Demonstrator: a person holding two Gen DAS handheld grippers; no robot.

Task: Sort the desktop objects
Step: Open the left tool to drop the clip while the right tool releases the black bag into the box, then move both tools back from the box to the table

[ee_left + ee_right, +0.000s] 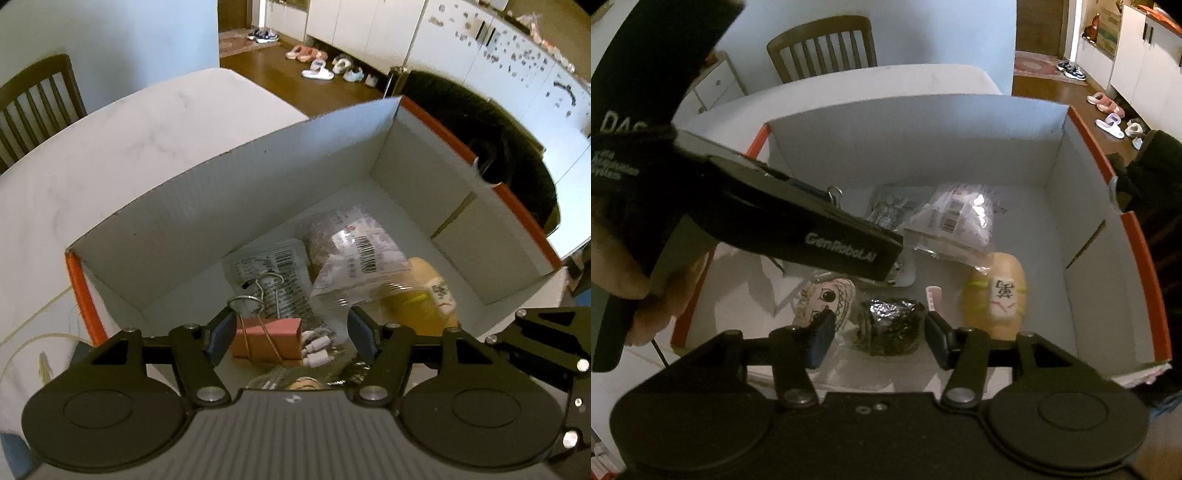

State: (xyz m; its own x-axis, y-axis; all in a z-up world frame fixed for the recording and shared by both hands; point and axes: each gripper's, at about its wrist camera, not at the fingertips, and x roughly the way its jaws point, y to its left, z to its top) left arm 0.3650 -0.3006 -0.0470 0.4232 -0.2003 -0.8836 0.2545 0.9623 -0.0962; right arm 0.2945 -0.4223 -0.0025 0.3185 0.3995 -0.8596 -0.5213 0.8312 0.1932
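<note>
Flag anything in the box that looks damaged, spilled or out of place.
Nothing stands out. The binder clip, plastic packets, foil-wrapped item and yellow figure lie loosely piled in the box, all apparently intact. No spill shows.

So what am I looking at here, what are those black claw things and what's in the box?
Each picture comes from a camera on a handheld two-finger gripper, looking along its fingers. A person holds one in each hand.

The left gripper hangs over a white box with an orange rim, above a pink binder clip. Its jaws are apart and nothing is gripped.

The right gripper is open too, above a foil packet. Nearby lie a yellow toy, a cartoon face charm and clear barcode bags. The box sits on a white table.
</note>
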